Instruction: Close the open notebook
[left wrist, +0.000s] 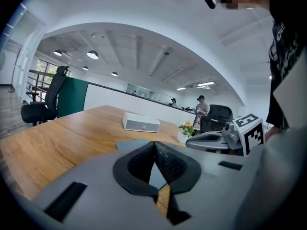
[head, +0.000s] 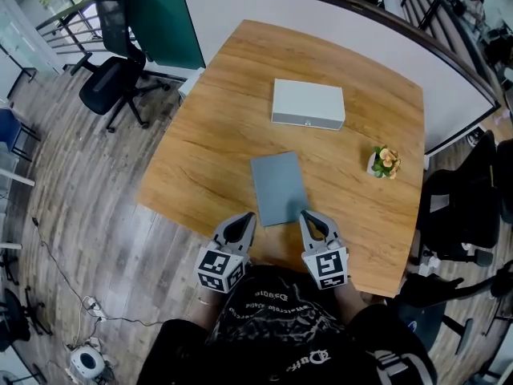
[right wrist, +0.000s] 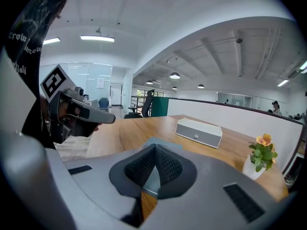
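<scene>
The left tongs (head: 245,219) are clenched on nothing beside the near left corner of the grey notebook (head: 278,187); it lies flat on the tabletop (head: 200,159), seemingly already closed; the right tongs (head: 306,215), likewise clenched and empty, flank its right corner; a careless prod could slide it off the near edge.

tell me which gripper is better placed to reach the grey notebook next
Right, but only marginally. The right gripper, shut, has its tip at the notebook's near right corner; the left gripper, also shut, sits just off the near left edge. The notebook already looks closed.
</scene>
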